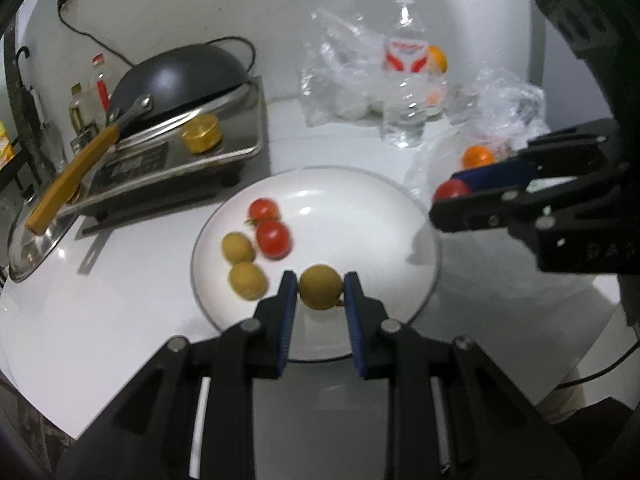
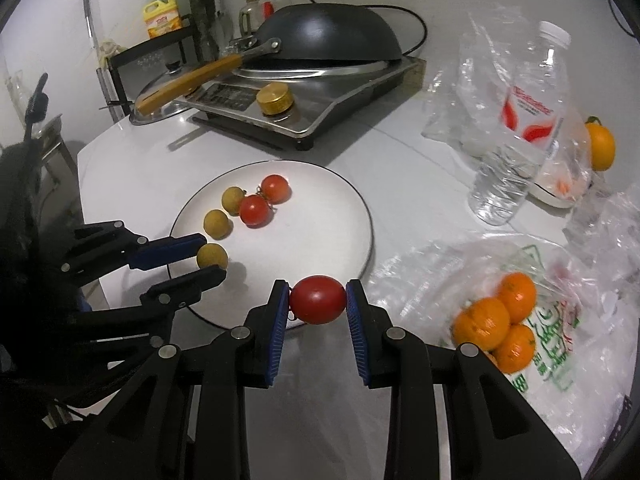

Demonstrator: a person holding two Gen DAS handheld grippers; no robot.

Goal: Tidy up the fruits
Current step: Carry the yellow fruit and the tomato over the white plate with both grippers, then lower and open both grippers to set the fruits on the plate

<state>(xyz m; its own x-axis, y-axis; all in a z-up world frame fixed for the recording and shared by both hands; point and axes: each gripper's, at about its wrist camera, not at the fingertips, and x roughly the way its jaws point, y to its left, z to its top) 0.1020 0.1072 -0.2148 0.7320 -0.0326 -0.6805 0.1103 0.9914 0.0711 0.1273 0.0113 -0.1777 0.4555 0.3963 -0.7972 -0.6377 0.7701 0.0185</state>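
A: What sits around the plate?

B: On the white table (image 2: 400, 152), far and left of centre, a metal cooker (image 2: 296, 108) carries an upturned black wok (image 2: 332, 36) with a wooden handle (image 2: 192, 80), and a gold lid (image 2: 274, 99) lies on its panel. To the right stands a clear water bottle (image 2: 520, 120) among crumpled plastic bags (image 2: 472, 80), with one orange fruit (image 2: 600, 142) behind them. Nothing lies between either tool and the plate.

A: And what holds what?

B: The white plate (image 2: 328, 216) holds two red tomatoes (image 2: 256, 210) touching each other, with two yellow-brown round fruits (image 2: 218, 224) just beside them on the left. At near right a printed plastic bag (image 2: 560, 320) holds a pile of oranges (image 2: 496, 320) — at least three show.

A: The tools?

B: The left gripper (image 1: 320, 286) pinches a third yellow-brown fruit (image 1: 321, 286) between its blue pads (image 1: 287, 292), above the plate's near left part. The right gripper (image 2: 318, 300) is pinching a red tomato (image 2: 318, 299), at the plate's near rim.

A: How do those two fruits look?

B: The yellow-brown one is round, dull and matte — about the same as its two mates on the plate. The tomato is smooth, glossy and slightly oval, pressed by the pads at both ends.
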